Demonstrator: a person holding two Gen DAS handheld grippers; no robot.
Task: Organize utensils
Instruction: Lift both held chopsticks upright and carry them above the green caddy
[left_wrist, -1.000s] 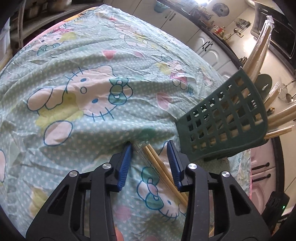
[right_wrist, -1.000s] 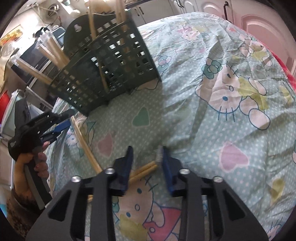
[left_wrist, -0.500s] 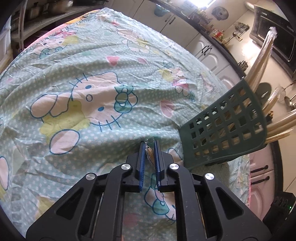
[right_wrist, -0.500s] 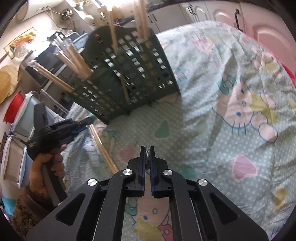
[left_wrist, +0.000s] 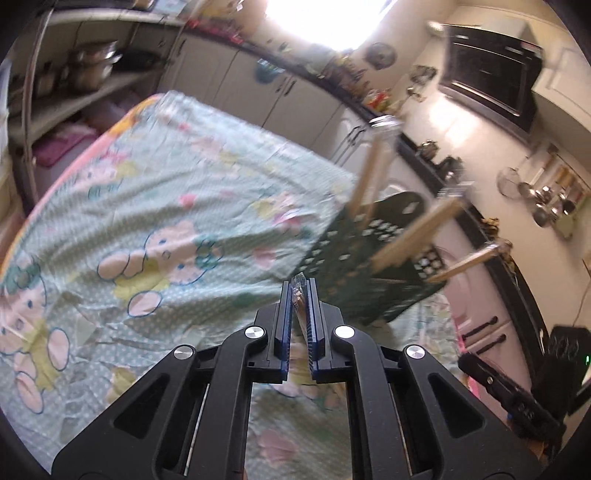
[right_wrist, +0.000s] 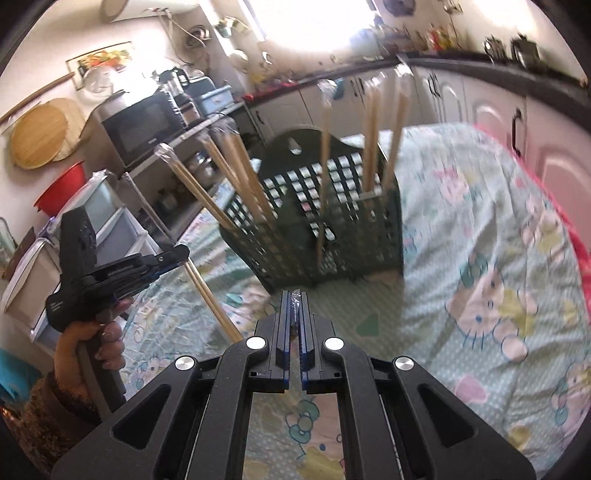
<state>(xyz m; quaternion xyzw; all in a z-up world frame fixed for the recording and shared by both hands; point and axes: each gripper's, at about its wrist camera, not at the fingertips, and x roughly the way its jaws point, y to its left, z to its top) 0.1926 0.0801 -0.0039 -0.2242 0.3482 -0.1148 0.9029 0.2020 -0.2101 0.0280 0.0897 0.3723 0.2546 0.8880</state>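
Overexposed window (left_wrist: 325, 18) glare backlights both views; motion blur softens the background, with dark, curved fisheye edges.

- Tablecloth (left_wrist: 207, 192) — pale mint with white dots, printed with pink-and-yellow cartoon cats.
- Utensil basket (right_wrist: 343, 236) — dark green lattice.
- Wrapped chopsticks (right_wrist: 236, 173) — light tan wood under clear film.
- Left gripper (left_wrist: 300, 295) and right gripper (right_wrist: 294, 301) — black bodies, blue pads.
- Bowl (right_wrist: 61, 192) on the shelf — red.
- Cabinet door (right_wrist: 554, 162) — pink.
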